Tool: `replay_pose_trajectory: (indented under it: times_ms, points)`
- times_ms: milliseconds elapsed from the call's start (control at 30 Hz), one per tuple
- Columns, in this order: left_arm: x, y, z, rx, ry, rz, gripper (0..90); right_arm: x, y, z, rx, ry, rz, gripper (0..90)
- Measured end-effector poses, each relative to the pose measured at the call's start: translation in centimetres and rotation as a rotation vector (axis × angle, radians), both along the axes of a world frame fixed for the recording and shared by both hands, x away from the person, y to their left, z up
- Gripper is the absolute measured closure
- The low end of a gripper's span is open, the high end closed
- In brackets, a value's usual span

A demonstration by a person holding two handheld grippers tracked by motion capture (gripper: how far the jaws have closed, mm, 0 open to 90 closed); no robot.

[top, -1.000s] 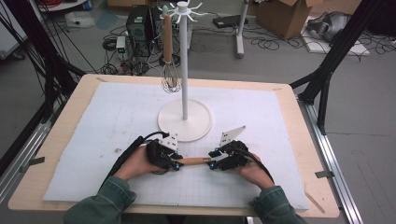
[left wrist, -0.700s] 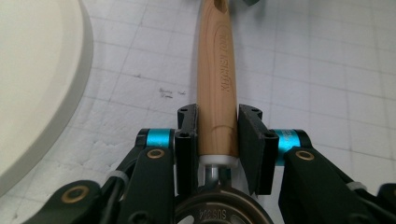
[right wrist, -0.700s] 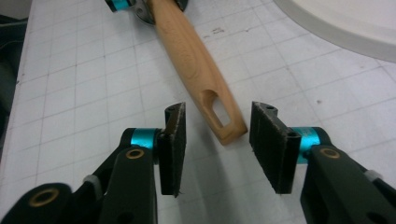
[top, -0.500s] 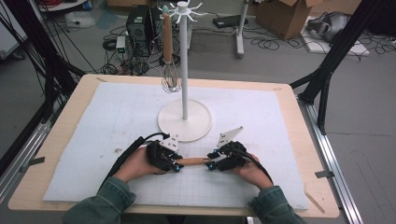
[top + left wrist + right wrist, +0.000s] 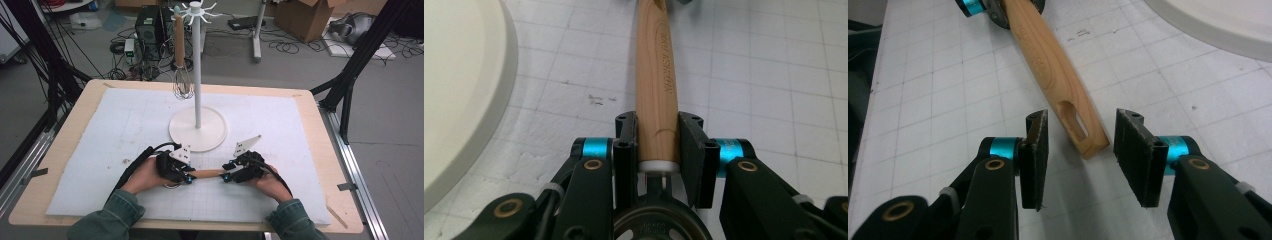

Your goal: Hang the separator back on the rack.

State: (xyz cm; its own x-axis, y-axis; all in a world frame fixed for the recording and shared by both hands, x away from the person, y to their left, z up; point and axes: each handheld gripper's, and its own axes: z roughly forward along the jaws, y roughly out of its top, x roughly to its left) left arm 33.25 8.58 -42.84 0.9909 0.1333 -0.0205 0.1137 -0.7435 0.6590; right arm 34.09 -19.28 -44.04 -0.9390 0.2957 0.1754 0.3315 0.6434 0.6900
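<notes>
Left gripper [image 5: 657, 150] first: its fingers [image 5: 626, 150] are pinching the wooden handle [image 5: 655, 75] right at its base, one pad flat on each side, just above the white collar where the wire starts. They have just been closing, with the handle between them. In the left gripper view the handle runs straight up the middle of the frame, with printed lettering along its side.

Over to the right gripper [image 5: 1080, 150]: fingers [image 5: 1035, 150] spread, not touching anything. The free end of the handle (the end with the hanging slot) pokes in between them from the upper left of the right gripper view, a clear gap on both sides.

In the high view the handle [image 5: 206, 173] lies level, low in the centre of the frame, bridging the left gripper [image 5: 186, 174] and the right gripper [image 5: 227, 176], a hand behind each. Whether it touches the white mat [image 5: 100, 150] I cannot tell. The mat covers most of the tabletop [image 5: 320, 150].

Just above the grippers sits the round base of the white stand [image 5: 198, 100], and a whisk [image 5: 182, 65] hangs from a hook at its top, upper centre of the frame.
</notes>
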Motion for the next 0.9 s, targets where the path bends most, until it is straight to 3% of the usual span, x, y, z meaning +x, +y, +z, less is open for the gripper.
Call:
replay_pose_trajectory:
  times_ms: [433, 667, 900]
  points:
    - [-0.2, 0.8, 1.1, -0.050, -0.012, -0.005, 70.4, 0.1, 0.2, -0.1, 0.040, 0.033, 0.014, 58.1]
    - [-0.2, 1.5, 1.6, -0.082, -0.011, 0.006, 70.3, 0.0, 0.3, 1.0, 0.150, 0.054, 0.021, 65.2]
    - [-0.1, 2.2, 2.0, -0.102, 0.015, 0.021, 69.5, 0.1, 0.6, 2.3, 0.208, 0.047, 0.028, 69.1]
